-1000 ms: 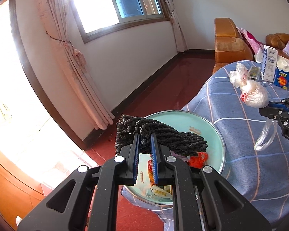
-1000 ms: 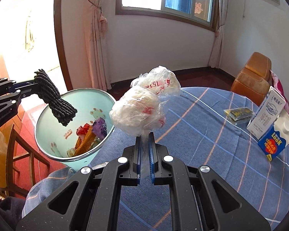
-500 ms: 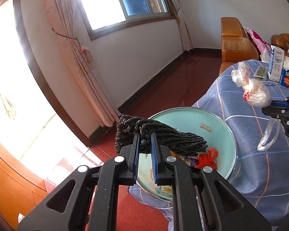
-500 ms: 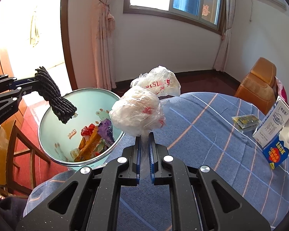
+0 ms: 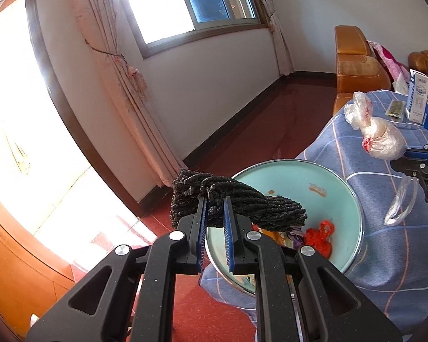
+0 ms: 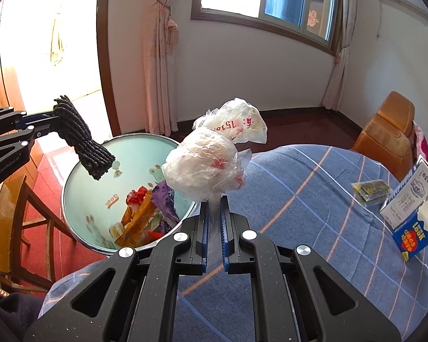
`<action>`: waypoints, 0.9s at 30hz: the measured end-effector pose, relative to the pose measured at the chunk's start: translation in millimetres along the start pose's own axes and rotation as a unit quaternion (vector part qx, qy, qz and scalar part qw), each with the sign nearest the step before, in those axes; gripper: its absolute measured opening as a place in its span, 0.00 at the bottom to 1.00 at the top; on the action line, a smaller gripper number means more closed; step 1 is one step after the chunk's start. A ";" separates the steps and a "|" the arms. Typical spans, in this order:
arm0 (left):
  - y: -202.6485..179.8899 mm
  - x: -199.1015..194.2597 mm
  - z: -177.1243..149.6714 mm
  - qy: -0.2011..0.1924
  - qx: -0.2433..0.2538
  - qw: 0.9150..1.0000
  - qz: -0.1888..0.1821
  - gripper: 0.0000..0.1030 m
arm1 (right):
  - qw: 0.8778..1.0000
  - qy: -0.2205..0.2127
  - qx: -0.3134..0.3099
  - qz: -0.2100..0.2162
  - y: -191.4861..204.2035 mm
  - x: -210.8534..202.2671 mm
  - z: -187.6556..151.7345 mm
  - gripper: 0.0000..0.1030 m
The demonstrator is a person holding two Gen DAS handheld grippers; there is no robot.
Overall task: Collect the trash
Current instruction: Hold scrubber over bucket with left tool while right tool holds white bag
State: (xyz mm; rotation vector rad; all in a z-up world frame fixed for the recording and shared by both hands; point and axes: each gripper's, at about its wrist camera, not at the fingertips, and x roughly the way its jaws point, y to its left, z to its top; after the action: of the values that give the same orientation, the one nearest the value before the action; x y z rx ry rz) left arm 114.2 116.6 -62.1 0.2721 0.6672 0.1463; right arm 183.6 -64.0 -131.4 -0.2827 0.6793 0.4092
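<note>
Partly hidden behind the left gripper (image 5: 215, 216) and the black knitted bundle (image 5: 236, 202) it pinches, the teal bin (image 5: 348, 199) at the frame's lower centre shows only some of its wrappers, and the bin's near rim is cut off by the gripper body. The right gripper (image 6: 213, 222) is clamped on the neck of a crumpled plastic bag (image 6: 205, 168), held mid-frame above the blue checked tablecloth (image 6: 314, 199), right of the bin. Since a second ago the bin has slid further right in the left view, while both grips are unchanged.
</note>
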 end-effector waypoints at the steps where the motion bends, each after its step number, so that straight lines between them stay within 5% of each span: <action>1: 0.7 0.6 -0.1 0.000 -0.001 1.000 0.001 0.11 | 1.000 0.000 -0.001 0.000 0.6 0.5 0.4 0.08; 27: 9.0 10.8 -3.4 0.012 -0.014 0.999 0.029 0.11 | 1.000 0.003 -0.023 0.014 19.3 14.1 16.8 0.08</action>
State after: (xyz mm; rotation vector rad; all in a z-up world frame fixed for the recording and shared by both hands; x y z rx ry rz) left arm 120.1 128.3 -68.4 0.2642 0.6806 0.2142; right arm 194.0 -36.7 -130.5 -0.3182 0.6810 0.4502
